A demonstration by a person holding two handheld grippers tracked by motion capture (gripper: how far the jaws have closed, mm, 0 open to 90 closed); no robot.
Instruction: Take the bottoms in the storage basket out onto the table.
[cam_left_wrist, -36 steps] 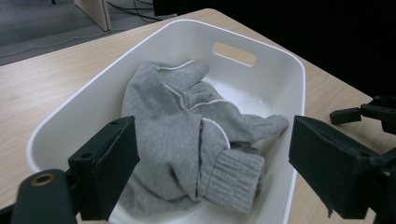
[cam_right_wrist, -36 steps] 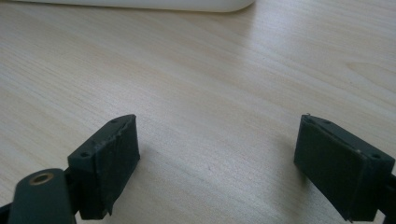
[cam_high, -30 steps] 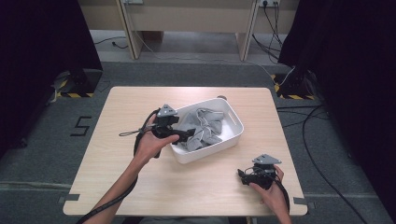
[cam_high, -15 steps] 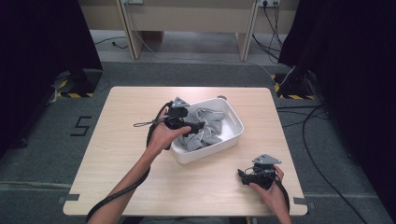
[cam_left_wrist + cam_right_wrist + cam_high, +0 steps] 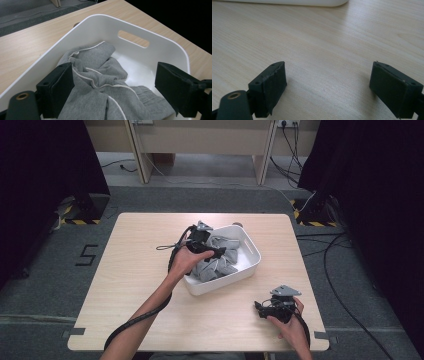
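Nearest the person's edge of the tabletop [image 5: 150, 270], the right tongs [image 5: 261, 308] rest low on bare wood, jaws spread wide with nothing between them. Farther in, the left tongs [image 5: 218, 253] hang over the white tub [image 5: 252, 251], jaws wide apart above the crumpled grey garment [image 5: 100, 82] with white piping that lies inside it.

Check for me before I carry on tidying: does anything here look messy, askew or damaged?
Only the grey garment: it lies crumpled in a heap in the white tub, not folded. The tub sits at an angle on the table. No damage or spill shows.
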